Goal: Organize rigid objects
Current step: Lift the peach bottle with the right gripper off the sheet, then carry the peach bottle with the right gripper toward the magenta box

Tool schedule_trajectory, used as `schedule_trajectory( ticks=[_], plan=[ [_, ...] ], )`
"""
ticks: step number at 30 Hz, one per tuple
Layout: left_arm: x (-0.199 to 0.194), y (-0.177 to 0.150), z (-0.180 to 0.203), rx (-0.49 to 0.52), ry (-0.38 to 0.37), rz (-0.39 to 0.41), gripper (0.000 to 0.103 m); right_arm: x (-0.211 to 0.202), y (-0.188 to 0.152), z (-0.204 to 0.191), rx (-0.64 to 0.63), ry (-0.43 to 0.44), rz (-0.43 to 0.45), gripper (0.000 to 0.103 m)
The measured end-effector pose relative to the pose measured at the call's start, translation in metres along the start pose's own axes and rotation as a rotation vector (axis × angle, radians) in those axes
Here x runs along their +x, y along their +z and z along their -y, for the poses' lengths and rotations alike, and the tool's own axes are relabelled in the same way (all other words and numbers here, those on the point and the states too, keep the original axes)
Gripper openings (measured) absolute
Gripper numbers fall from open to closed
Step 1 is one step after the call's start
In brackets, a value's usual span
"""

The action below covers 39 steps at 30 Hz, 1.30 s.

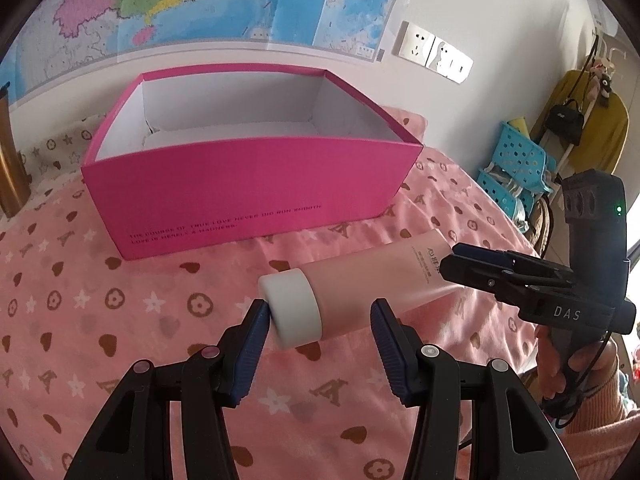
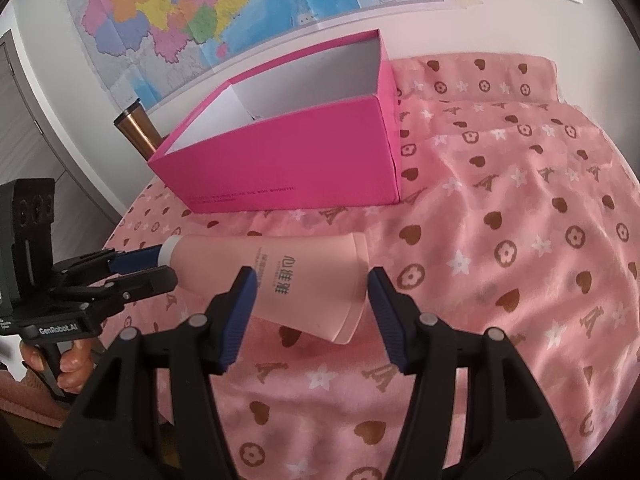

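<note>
Here, a pale pink plastic tube with a white cap (image 1: pixel 352 288) lies on its side on the pink heart-patterned cloth (image 1: pixel 140 320), just before the open magenta cardboard box (image 1: pixel 248 184) printed "LOVE IS MERELY A MADNESS". The left gripper (image 1: pixel 318 322) straddles the cap, spread; the right gripper (image 2: pixel 312 292), marked "DAS", spreads around the tube's tail.

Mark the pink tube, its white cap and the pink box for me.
pink tube (image 2: pixel 304 284): right wrist view, printed body.
white cap (image 1: pixel 290 310): left wrist view, side of cap.
pink box (image 1: pixel 248 196): left wrist view, front wall.
</note>
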State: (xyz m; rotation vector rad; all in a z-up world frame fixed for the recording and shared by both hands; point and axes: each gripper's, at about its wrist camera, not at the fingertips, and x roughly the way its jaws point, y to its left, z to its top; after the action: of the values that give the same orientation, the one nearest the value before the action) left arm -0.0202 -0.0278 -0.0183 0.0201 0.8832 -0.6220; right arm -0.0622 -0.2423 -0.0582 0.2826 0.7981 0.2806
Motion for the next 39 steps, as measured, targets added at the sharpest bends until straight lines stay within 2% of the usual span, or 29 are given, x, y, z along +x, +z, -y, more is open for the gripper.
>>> schedule_trajectory(
  ticks=[39],
  plan=[
    [-0.013, 0.014, 0.002, 0.030, 0.012, 0.067, 0.053, -0.008, 0.016, -0.006, -0.025, 0.001, 0.054, 0.060]
  ],
)
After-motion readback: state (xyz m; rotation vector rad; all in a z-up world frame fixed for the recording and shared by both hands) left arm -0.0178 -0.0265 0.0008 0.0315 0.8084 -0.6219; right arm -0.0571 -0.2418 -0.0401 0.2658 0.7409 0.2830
